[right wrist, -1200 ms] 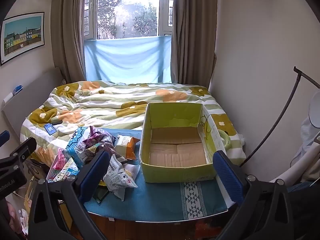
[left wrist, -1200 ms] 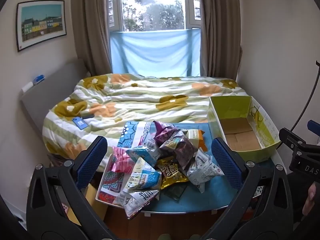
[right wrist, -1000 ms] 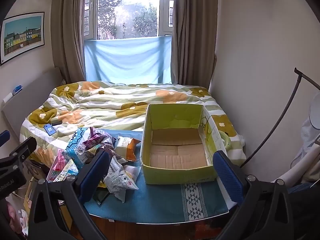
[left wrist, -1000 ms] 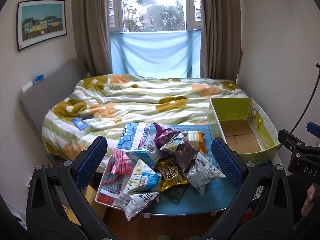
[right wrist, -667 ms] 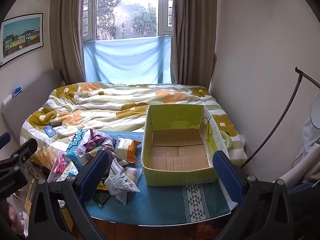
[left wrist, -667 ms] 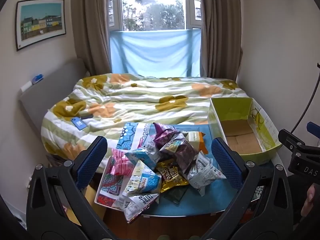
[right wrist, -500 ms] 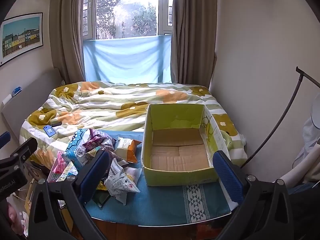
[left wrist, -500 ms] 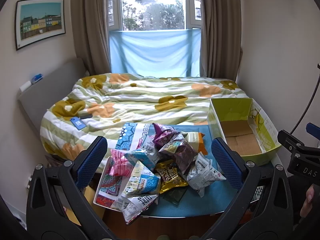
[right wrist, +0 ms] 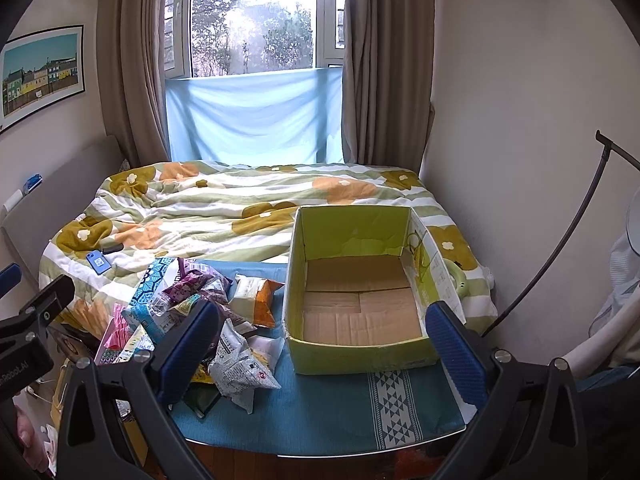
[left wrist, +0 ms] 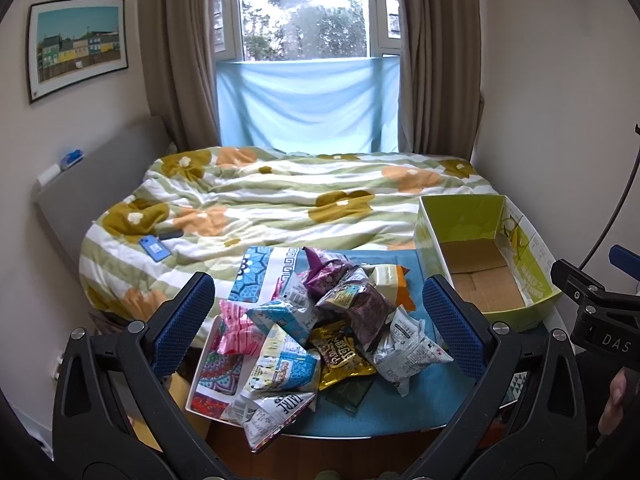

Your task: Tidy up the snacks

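Beyond both claws the bed [left wrist: 280, 200] fills the room up to the window; nearer, straight under them, the table [right wrist: 320, 412] in its blue cloth meets the bed's foot; ahead of the right claw [right wrist: 320, 344] the green cardboard box [right wrist: 356, 280] stands open, bare to its floor; ahead of the left claw [left wrist: 320, 316] the snack packets [left wrist: 312, 328] lie heaped, the box well to its right. Judging from that, nothing is sorted yet: every packet is left to move. Both claws are spread wide and hold nothing. One packet [left wrist: 268, 408] overhangs the table's near edge below the left claw and may slip off; bare cloth between heap and box, and in front of the box, gives open room; the box walls stand tall, so packets must go in from above.
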{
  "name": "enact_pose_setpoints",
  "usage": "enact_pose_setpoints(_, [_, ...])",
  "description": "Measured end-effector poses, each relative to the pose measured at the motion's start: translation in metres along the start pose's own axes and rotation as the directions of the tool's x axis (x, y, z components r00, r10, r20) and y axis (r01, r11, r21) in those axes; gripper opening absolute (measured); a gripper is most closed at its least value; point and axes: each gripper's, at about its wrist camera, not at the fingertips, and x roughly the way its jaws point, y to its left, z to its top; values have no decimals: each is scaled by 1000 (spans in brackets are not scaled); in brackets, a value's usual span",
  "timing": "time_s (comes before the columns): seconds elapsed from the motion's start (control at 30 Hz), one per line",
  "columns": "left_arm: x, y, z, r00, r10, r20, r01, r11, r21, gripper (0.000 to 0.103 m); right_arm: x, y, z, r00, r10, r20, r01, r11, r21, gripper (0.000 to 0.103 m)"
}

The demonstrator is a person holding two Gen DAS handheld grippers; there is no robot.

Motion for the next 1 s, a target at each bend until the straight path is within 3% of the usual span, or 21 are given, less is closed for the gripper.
enact_pose_setpoints(1.0, [1, -3, -2, 1000, 2, 4, -2, 1000, 9, 103, 6, 0, 2, 1000, 5, 0, -5, 1000, 10, 103])
